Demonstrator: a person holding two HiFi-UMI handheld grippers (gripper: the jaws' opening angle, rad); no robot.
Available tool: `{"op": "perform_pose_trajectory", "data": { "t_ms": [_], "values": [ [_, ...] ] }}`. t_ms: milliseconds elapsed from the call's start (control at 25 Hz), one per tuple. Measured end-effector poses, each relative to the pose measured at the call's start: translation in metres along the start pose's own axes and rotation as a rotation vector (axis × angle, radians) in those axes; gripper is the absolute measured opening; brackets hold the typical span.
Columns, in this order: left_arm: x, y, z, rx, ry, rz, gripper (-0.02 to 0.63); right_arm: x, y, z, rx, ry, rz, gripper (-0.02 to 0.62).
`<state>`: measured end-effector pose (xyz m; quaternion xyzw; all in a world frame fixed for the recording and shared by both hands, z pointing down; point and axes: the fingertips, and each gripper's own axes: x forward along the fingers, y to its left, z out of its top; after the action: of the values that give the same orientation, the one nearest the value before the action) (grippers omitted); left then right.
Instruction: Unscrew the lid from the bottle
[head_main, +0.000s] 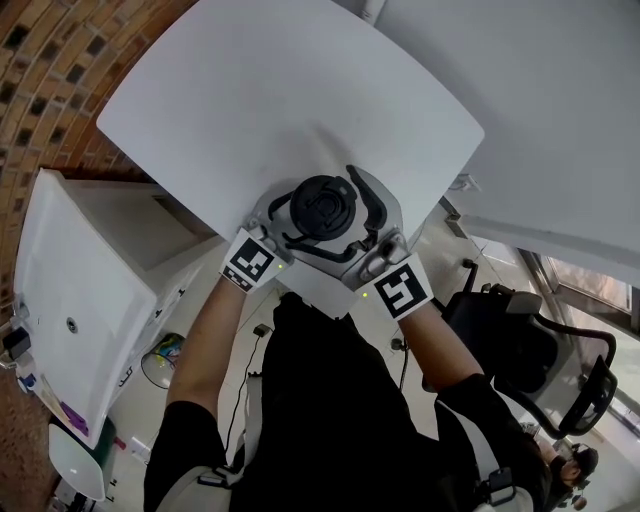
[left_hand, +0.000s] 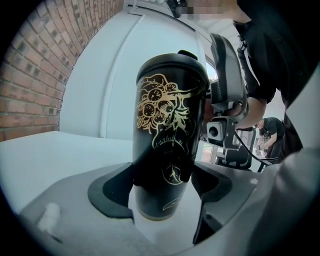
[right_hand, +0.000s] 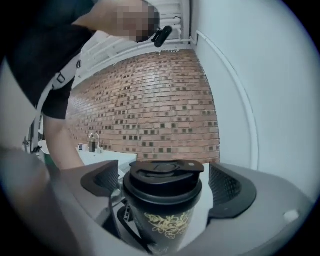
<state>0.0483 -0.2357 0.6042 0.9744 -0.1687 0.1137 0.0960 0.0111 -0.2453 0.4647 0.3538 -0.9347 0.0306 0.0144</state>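
Note:
A black bottle (left_hand: 170, 130) with a gold print stands upright on the white table (head_main: 280, 100), close to its near edge. Its black lid (head_main: 322, 207) is on the neck. My left gripper (left_hand: 162, 187) is shut on the lower body, with a pad (left_hand: 112, 187) against each side. In the head view the left gripper (head_main: 293, 228) comes in from the lower left. My right gripper (right_hand: 164, 186) is level with the lid (right_hand: 162, 182) and open. Its fingers (right_hand: 227, 190) flank the lid with a gap on both sides. From above, the right gripper (head_main: 338, 225) comes in from the lower right.
A white cabinet (head_main: 90, 290) stands on the floor to the left of the table. A black office chair (head_main: 530, 340) is at the right. A brick wall (right_hand: 145, 100) lies beyond the bottle. The person's dark torso is right behind the table edge.

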Motion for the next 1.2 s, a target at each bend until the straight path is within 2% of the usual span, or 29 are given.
{"op": "perform_pose_trajectory", "data": {
  "t_ms": [120,200,360,440,560,720,840,960,1200],
  "values": [
    [0.001,-0.001,0.0,-0.004,0.002,0.004,0.367,0.0,0.0,-0.009,-0.007,0.031,-0.067,0.531],
    [0.001,-0.001,0.0,-0.004,0.005,0.007,0.367,0.001,-0.004,-0.01,-0.02,0.035,-0.102,0.494],
    [0.001,0.001,0.0,-0.007,0.006,0.018,0.367,0.006,-0.003,-0.013,-0.011,0.042,-0.097,0.457],
    [0.001,0.001,0.0,-0.007,0.007,0.018,0.365,0.005,-0.001,-0.014,0.033,0.045,-0.035,0.459],
    [0.001,0.0,-0.001,-0.006,0.011,0.018,0.367,0.004,0.004,-0.015,0.059,0.065,0.132,0.46],
    [0.0,0.001,-0.001,-0.009,0.013,0.018,0.367,0.004,0.011,-0.014,0.045,0.102,0.365,0.462],
    [0.002,0.0,-0.001,-0.009,0.015,0.017,0.365,0.002,0.015,-0.015,-0.017,0.145,0.498,0.463],
    [0.001,0.0,-0.001,-0.01,0.013,0.019,0.366,0.001,0.017,-0.018,-0.072,0.177,0.535,0.463],
    [0.0,0.0,-0.001,-0.01,0.013,0.019,0.365,0.002,0.016,-0.015,-0.003,0.155,0.534,0.465]
  ]
}}
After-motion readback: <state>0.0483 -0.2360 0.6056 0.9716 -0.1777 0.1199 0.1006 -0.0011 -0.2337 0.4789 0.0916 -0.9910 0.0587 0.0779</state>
